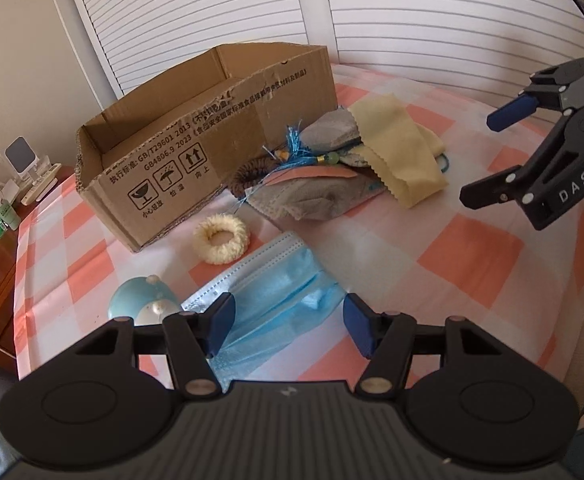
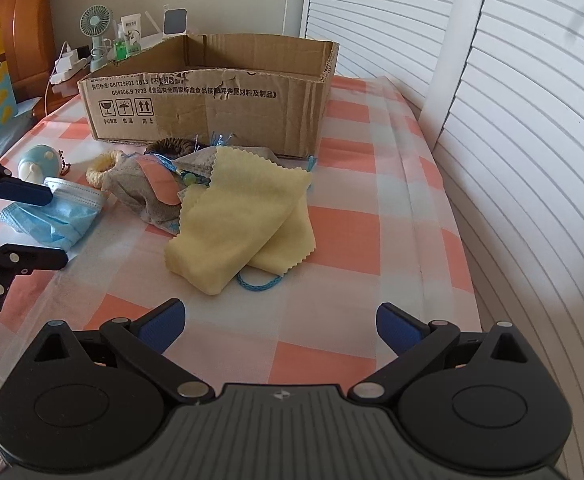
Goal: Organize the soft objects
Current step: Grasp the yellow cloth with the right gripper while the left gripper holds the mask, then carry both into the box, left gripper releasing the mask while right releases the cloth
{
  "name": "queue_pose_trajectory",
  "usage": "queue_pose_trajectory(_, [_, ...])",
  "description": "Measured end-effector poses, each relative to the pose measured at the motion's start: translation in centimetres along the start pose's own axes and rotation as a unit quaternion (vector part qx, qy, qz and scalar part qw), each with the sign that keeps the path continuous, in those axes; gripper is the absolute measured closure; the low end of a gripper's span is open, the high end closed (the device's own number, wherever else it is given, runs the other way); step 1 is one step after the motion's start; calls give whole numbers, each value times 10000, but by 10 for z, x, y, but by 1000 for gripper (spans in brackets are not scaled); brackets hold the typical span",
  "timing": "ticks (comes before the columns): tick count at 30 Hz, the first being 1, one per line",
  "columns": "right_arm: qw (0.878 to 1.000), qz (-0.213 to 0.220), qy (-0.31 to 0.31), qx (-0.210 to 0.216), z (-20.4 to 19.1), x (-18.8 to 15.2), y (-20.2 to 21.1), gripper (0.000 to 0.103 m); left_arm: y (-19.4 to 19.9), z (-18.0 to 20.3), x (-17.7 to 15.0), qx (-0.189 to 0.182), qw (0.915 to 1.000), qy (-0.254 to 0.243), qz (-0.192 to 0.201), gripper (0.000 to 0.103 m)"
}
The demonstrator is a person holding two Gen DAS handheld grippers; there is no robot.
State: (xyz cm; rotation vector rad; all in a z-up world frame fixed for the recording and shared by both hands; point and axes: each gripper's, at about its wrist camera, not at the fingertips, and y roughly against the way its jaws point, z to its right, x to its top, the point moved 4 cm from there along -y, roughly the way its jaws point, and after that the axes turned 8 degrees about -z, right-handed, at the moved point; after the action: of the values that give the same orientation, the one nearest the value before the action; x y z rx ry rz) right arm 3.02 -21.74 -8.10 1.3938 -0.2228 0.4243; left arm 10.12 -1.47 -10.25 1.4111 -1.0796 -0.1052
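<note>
Between the left gripper's [image 1: 288, 326] spread jaws lies the blue face mask [image 1: 276, 312], unpinched.

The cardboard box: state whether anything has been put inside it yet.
Cannot tell fully. The cardboard box is open-topped; its visible inner walls look bare, but its floor is hidden.

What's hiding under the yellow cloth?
Under the yellow cloth a blue cord loop pokes out at the front, and a grey cloth with a beaded blue tassel lies partly beneath it. Anything deeper under it is covered.
</note>
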Motion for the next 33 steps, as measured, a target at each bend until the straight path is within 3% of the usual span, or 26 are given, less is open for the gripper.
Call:
queue_pose_trajectory(4, [10000, 42, 74, 28, -3, 4, 1, 0, -6, -8, 6, -317, 9992, 248, -20, 76])
queue_pose_trajectory(8, [9996, 190, 186, 131, -7, 8, 5, 0, -5, -6, 7, -244, 9996, 137, -7, 87])
queue_pose_trajectory(11, [9987, 372, 266, 239, -9, 14, 9, 5, -3, -4, 7, -186, 9998, 62, 25, 90])
queue_pose_trajectory(14, [9981, 444, 360, 239, -12, 21, 7, 18, -3, -5, 7, -159, 9999, 59, 10, 90])
queue_pose_trajectory(23, [9970, 410, 518, 402, -22, 35, -14, 25, -4, -6, 6, -194, 9997, 125, 0, 90])
queue_pose_trajectory(25, [9972, 361, 518, 407, -23, 36, -17, 46, -4, -7, 6, -208, 9997, 147, -2, 90])
queue_pose_trajectory(28, [9978, 354, 469, 318, -21, 36, -16, 66, -4, -7, 6, -217, 9996, 165, -5, 90])
queue_pose_trajectory(30, [9978, 407, 455, 276, -19, 36, -13, 77, -4, -7, 6, -225, 9996, 164, -2, 90])
queue_pose_trajectory(33, [9978, 494, 397, 216, -14, 36, -5, 85, -2, -7, 6, -234, 9996, 179, 6, 91])
